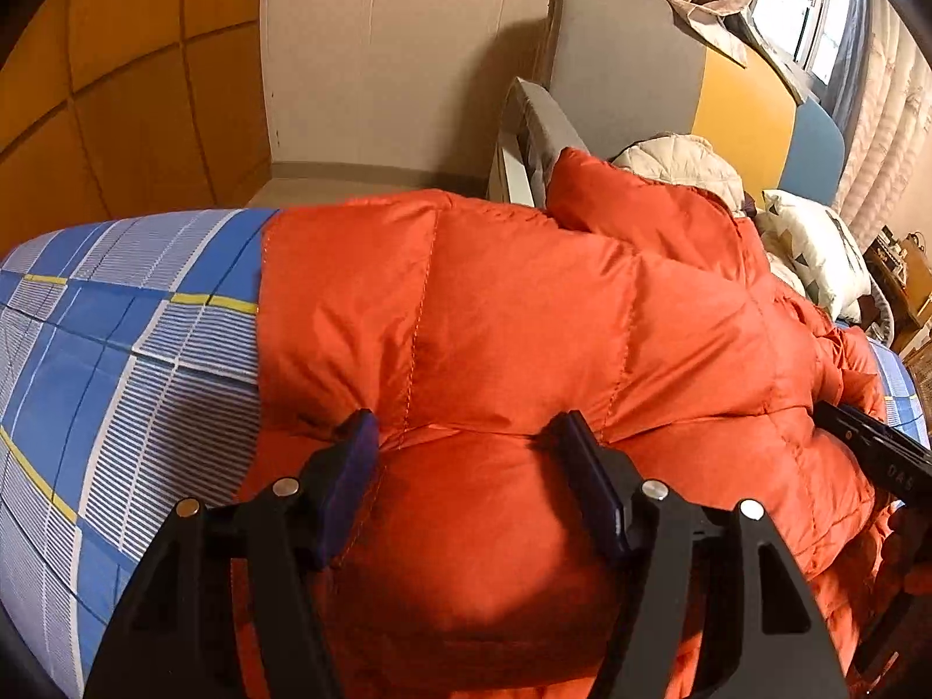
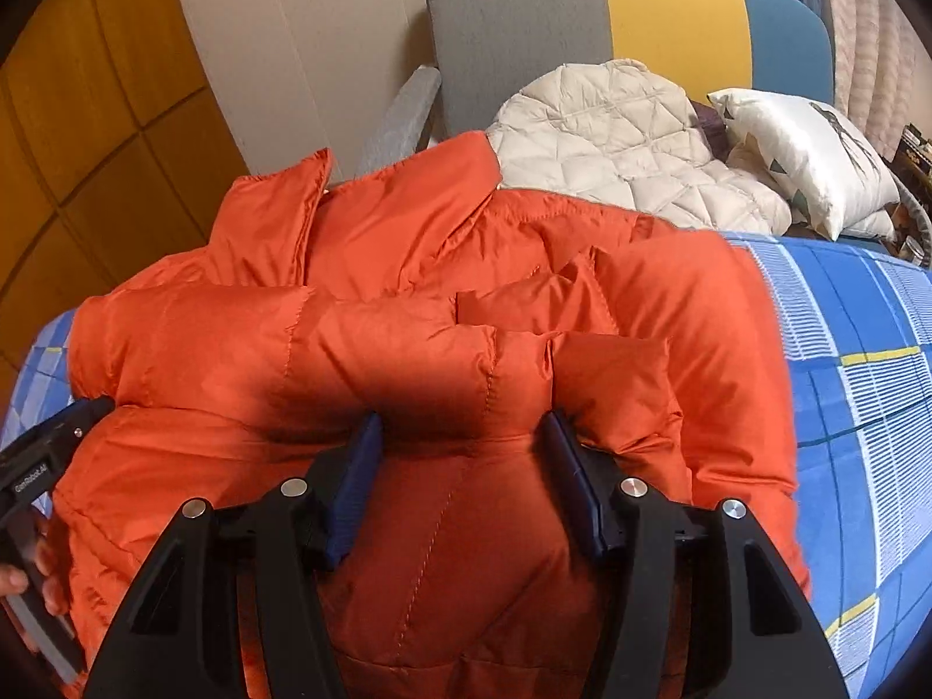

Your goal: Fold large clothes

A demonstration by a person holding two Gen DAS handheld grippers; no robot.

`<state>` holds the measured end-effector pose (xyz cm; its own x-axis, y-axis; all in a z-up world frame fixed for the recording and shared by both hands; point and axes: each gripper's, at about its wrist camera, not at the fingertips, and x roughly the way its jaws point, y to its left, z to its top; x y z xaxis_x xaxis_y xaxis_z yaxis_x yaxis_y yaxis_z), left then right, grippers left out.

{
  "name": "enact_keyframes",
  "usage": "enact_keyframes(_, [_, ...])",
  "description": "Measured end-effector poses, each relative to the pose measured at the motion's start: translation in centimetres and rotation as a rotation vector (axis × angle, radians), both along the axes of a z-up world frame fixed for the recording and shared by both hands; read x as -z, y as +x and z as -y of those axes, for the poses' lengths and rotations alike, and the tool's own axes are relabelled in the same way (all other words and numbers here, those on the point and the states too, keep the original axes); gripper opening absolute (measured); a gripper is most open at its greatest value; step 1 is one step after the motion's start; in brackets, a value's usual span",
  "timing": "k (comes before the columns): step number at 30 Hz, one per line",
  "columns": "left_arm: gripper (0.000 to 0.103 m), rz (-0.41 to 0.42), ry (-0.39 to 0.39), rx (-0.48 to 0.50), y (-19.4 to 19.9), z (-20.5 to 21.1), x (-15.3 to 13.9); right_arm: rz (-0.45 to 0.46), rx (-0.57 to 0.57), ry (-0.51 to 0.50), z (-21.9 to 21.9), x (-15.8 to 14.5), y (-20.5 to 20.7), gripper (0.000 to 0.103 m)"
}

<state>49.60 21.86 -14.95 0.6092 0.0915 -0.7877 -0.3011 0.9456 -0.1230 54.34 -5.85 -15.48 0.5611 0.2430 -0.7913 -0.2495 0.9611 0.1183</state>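
Folding is midway: orange puffer jacket (image 2: 408, 349) lies bunched across the bed (image 2: 862, 361) near its head end, left gripper (image 1: 466, 454) and right gripper (image 2: 460, 454) both spread apart pressing its bulk, likely needing flattening next.

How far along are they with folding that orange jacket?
Partly done. The jacket lies spread on the bed, with a sleeve already laid across its body. In hand: the left tool and right tool both sit open with padded fabric bulging between their fingers, at the near edge. Left: it isn't yet a compact bundle. A white jacket waits behind.
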Motion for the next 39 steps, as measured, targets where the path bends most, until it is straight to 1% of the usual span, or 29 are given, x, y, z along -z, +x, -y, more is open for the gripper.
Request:
enact_keyframes(4, [0.065, -0.008, 0.021, -0.007, -0.4, 0.3, -0.2, -0.004, 0.008, -0.026, -0.4, 0.3, 0.1, 0.056])
enact_keyframes(5, [0.067, -0.008, 0.031, -0.01, -0.6, 0.4, -0.5, -0.007, 0.008, -0.028, -0.5, 0.2, 0.1, 0.057])
enact_keyframes(6, [0.071, 0.0, 0.046, -0.017, -1.0, 0.6, -1.0, -0.009, 0.007, -0.028, -0.6, 0.1, 0.1, 0.058])
enact_keyframes(7, [0.073, 0.014, 0.055, -0.021, -1.6, 0.8, -1.6, -0.015, 0.002, -0.024, -0.5, -0.2, 0.0, 0.061])
enact_keyframes(8, [0.076, 0.028, 0.056, -0.023, -2.2, 0.9, -2.2, -0.024, -0.001, -0.012, -0.5, -0.6, -0.2, 0.068])
enact_keyframes(9, [0.079, 0.048, 0.064, -0.024, -3.0, 1.0, -2.9, -0.027, -0.002, -0.001, -0.4, -0.9, -0.3, 0.073])
enact_keyframes(10, [0.08, 0.065, 0.084, -0.028, -3.9, 1.3, -3.6, -0.019, -0.003, 0.013, -0.4, -1.6, -0.9, 0.083])
enact_keyframes(11, [0.081, 0.076, 0.092, -0.028, -4.4, 1.4, -4.2, -0.005, 0.001, 0.018, -0.3, -2.1, -1.4, 0.086])
enact_keyframes(12, [0.081, 0.094, 0.087, -0.019, -5.3, 1.6, -4.9, 0.001, 0.003, 0.019, -0.3, -2.5, -1.8, 0.087])
enact_keyframes(15, [0.081, 0.125, 0.105, -0.019, -7.6, 2.1, -6.5, 0.0, 0.005, 0.033, 0.0, -3.3, -3.4, 0.087])
enact_keyframes(16, [0.081, 0.14, 0.093, -0.009, -8.5, 2.3, -7.0, 0.002, 0.012, 0.036, 0.2, -3.6, -4.0, 0.087])
enact_keyframes(19, [0.083, 0.175, 0.102, 0.001, -11.0, 2.9, -8.2, -0.016, 0.029, 0.083, 1.1, -4.1, -6.1, 0.087])
enact_keyframes(20, [0.085, 0.182, 0.098, 0.0, -11.7, 2.9, -8.5, -0.021, 0.033, 0.095, 1.4, -4.3, -7.0, 0.089])
enact_keyframes(21, [0.086, 0.191, 0.095, -0.005, -12.7, 3.0, -8.8, -0.028, 0.037, 0.1, 1.7, -4.3, -7.8, 0.091])
enact_keyframes(25, [0.086, 0.209, 0.078, -0.018, -16.6, 3.4, -9.6, -0.054, 0.038, 0.102, 2.6, -4.3, -11.1, 0.091])
enact_keyframes(29, [0.086, 0.21, 0.071, -0.014, -20.0, 3.9, -9.5, -0.07, 0.033, 0.09, 3.5, -4.1, -14.3, 0.091])
enact_keyframes(33, [0.087, 0.218, 0.066, -0.011, -23.2, 4.3, -9.4, -0.062, 0.045, 0.091, 4.9, -4.4, -17.6, 0.091])
enact_keyframes(39, [0.087, 0.2, 0.047, -0.016, -26.5, 4.3, -8.5, -0.038, 0.061, 0.078, 7.4, -5.1, -21.5, 0.091])
